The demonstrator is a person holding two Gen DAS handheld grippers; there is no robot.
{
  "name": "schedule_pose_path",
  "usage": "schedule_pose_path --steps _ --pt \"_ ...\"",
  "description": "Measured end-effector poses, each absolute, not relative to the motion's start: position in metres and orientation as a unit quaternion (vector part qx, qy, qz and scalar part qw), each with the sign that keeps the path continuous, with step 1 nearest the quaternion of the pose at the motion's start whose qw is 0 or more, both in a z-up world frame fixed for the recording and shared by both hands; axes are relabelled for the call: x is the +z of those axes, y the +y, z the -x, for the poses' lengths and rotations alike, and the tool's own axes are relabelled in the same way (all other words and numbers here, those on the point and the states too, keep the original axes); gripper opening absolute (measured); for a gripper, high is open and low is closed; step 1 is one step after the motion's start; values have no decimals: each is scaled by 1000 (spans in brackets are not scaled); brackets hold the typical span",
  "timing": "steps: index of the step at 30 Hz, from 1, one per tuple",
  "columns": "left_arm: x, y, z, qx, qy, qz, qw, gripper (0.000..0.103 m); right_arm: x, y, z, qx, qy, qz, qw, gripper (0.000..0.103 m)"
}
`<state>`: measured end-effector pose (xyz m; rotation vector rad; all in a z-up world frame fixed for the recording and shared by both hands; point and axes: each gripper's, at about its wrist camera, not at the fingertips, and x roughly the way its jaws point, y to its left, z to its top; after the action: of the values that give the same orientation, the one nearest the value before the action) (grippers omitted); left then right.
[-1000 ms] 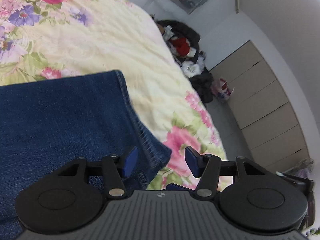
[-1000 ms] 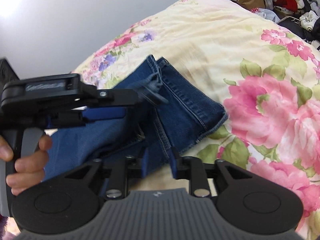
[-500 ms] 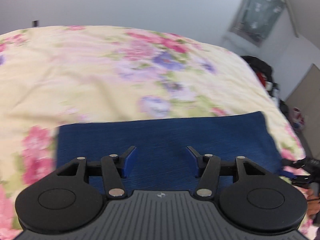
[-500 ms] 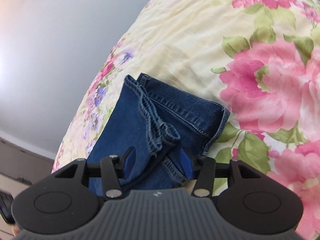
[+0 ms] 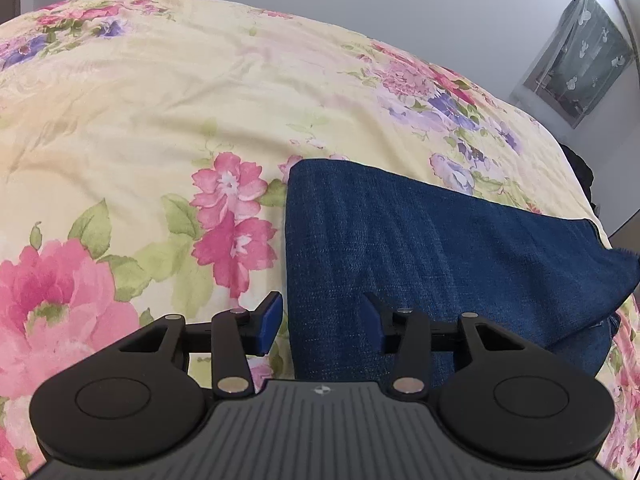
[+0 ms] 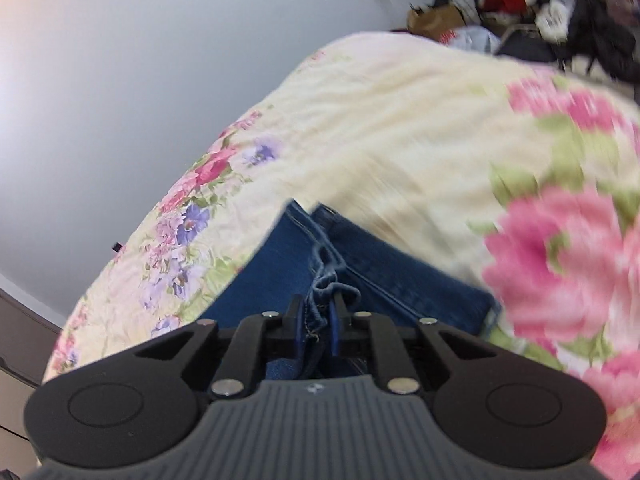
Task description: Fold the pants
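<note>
Dark blue denim pants [image 5: 420, 248] lie folded on the floral bedspread [image 5: 160, 128]. My left gripper [image 5: 320, 320] is open, hovering over the pants' near left edge, its left finger over the bedspread and its right finger over the denim. In the right wrist view the pants [image 6: 384, 264] show their hem ends and a bunched seam. My right gripper [image 6: 318, 320] is shut on that bunched denim edge. The right wrist view is motion-blurred.
The bed fills most of both views. A pile of clothes and bags [image 6: 520, 8] lies beyond the bed's far corner. A grey wall is behind, with a framed picture [image 5: 580, 52] at the right.
My right gripper has closed on the pants' bunched edge; it was open half a second ago. My left gripper has shifted left, toward the pants' left edge, still open.
</note>
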<state>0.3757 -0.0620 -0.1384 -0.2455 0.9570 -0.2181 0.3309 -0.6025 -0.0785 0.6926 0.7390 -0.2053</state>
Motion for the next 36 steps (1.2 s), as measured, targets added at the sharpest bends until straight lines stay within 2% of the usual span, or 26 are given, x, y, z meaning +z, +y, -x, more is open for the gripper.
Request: schedule_pose_path --steps 2,4,7,10,14,16,22,26,30,33,35,36 --pt "-145 -64 -374 -107 465 124 870 46 -42 -583 -345 -79 337 -303 888 6" --pt "-151 -69 -373 -107 472 121 866 43 1 -564 -345 -44 289 -276 916 6" --pt "-159 -75 -368 -112 475 109 866 40 34 -554 -331 -41 251 -229 939 6" --pt "-165 -76 -367 -122 481 117 860 34 -2 -580 -324 -106 303 -210 924 5" --pt "-170 -80 -368 -121 488 106 858 31 -120 -632 -311 -204 411 -278 844 5" --pt "-170 -81 -369 -123 493 103 855 31 -152 -645 -298 -202 399 -326 833 5" --pt "-175 -85 -373 -117 510 87 848 31 -142 -632 -308 -192 382 -264 865 5" --pt "-179 -85 -374 -108 526 86 839 31 -155 -629 -314 -204 409 -252 853 5" --pt "-179 -82 -367 -109 538 83 832 31 -159 -616 -314 -202 419 -195 863 6" --pt "-177 -81 -360 -112 541 85 829 31 -151 -608 -312 -200 426 -141 871 14" --pt "-177 -82 -353 -118 550 75 824 31 -145 -606 -307 -204 428 -114 873 24" --pt "-178 -85 -349 -122 560 59 817 31 -142 -607 -303 -204 428 -104 874 25"
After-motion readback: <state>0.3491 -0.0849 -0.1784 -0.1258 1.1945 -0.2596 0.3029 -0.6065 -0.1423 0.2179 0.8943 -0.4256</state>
